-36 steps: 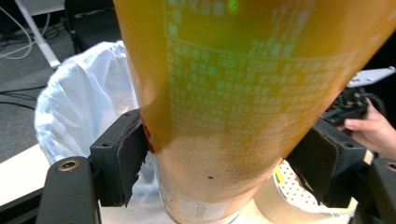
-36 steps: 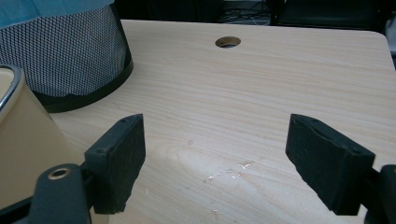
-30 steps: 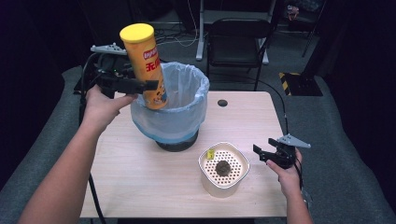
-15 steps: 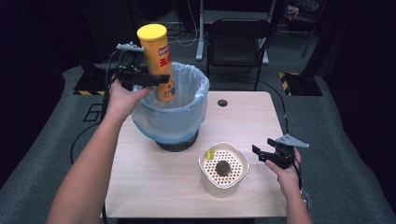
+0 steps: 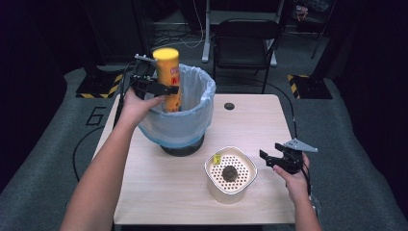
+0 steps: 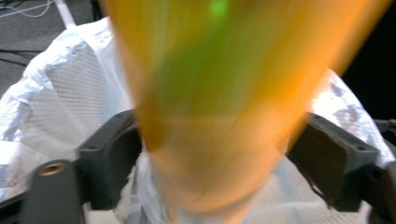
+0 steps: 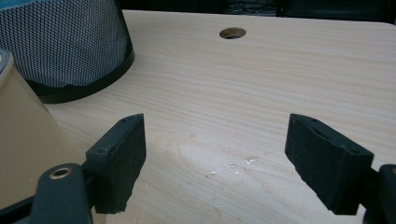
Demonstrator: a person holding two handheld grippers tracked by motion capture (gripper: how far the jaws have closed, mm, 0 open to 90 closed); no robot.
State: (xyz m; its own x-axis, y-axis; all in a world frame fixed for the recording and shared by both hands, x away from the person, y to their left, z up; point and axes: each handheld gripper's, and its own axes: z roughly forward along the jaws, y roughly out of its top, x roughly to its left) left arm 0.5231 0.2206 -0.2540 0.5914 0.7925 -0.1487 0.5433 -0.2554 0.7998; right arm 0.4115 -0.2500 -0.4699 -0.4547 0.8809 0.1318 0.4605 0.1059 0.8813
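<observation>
In the high view, a yellow crisp can is held upright by the left claw, gripped about its middle, with its lower end already inside the rim of the lined waste bin that stands on the tabletop. The can sits at the bin's left side, near the rim. The right claw is held low to the right of a cream perforated container, which stands in front of the bin; a dark lump and a small yellow item are seen on its perforated top.

In the left gripper view, the can is seen as a heavily blurred orange shape between the two jaws, which are closed against its sides; behind it the white liner of the bin is spread.

In the right gripper view, the right claw is shown wide open and empty above bare wood, with the bin's black mesh base at upper left and the cream container's wall at the left edge.

A fault could arise if the can is released so close to the bin's rim: it may be caught on the liner, dragging the bag inward, or be tipped out over the left edge. The bin itself might be nudged, since it is not steadied by the other claw.
</observation>
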